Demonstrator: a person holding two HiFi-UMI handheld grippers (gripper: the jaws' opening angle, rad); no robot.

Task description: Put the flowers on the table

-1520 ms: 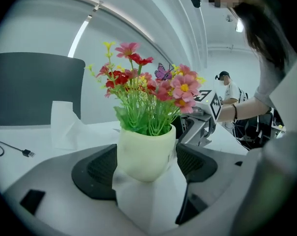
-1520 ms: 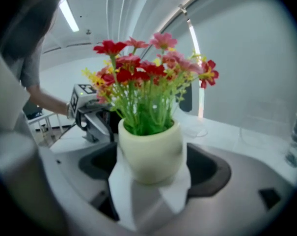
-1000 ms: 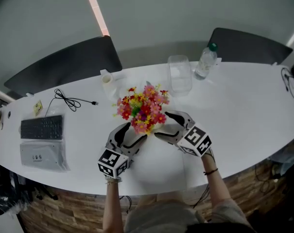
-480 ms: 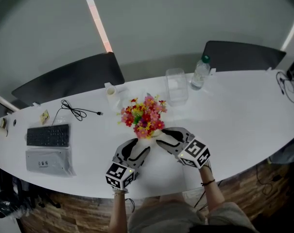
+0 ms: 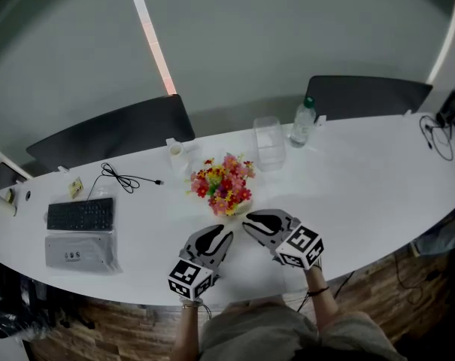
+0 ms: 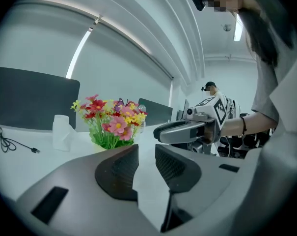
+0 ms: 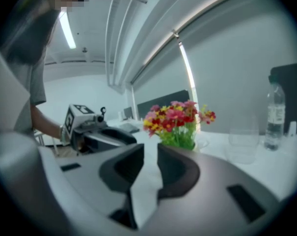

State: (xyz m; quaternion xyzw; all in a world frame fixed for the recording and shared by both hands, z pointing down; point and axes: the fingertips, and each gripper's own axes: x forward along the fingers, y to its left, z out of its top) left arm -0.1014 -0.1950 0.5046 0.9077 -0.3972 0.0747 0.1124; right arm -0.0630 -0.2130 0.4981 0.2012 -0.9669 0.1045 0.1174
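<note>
Head view: the flowers (image 5: pixel 222 188) stand upright on the white worktop (image 5: pixel 362 179), near its middle. The left gripper (image 5: pixel 221 236) and the right gripper (image 5: pixel 251 222) hover just beside them on the person's side, not touching. Behind the flowers are a cup (image 5: pixel 177 156), a clear jar (image 5: pixel 268 143) and a bottle (image 5: pixel 301 122). Well to the left lie a cable (image 5: pixel 125 179) and a keyboard (image 5: pixel 80 213). Two dark chairs (image 5: pixel 110 130) stand at the far edge. This view does not show how far apart the fingers are.

Left gripper view: its fingers (image 6: pixel 120 173) are closing, with a narrow gap between them and only bare worktop in it. They grasp nothing. The flowers (image 6: pixel 110 122) stand beyond the tips, apart from them. The cup (image 6: pixel 61 132) and cable (image 6: pixel 11 142) show to the left. The right gripper (image 6: pixel 160 132) shows side-on at the right, which the head view gives only from above.

Right gripper view: its fingers (image 7: pixel 180 168) are closing too, with a slim gap and nothing held. The flowers (image 7: pixel 177 122) rise just past the tips. The jar (image 7: pixel 244 141) and bottle (image 7: pixel 273 119) stand to the right, and the left gripper (image 7: pixel 126 137) is at the left.
</note>
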